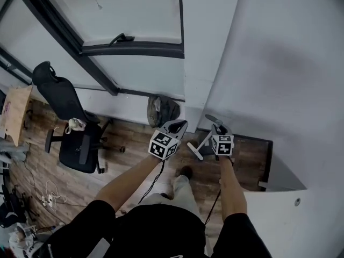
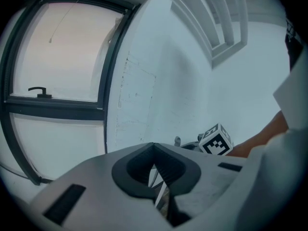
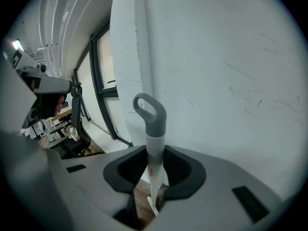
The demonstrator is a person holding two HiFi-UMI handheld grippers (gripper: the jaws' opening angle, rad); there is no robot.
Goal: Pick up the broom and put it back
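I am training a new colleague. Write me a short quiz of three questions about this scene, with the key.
1. True or false: the right tool grips the broom by its handle.
2. What stands on the wooden floor at the head view's left? A) office chair B) ladder C) bucket
3. Fill in: the jaws of the left tool stand ____ (apart / together).
Key: 1 true; 2 A; 3 together.

White-shafted broom (image 3: 155,129) (grey loop on top), upright between jaws of right gripper (image 3: 152,154)
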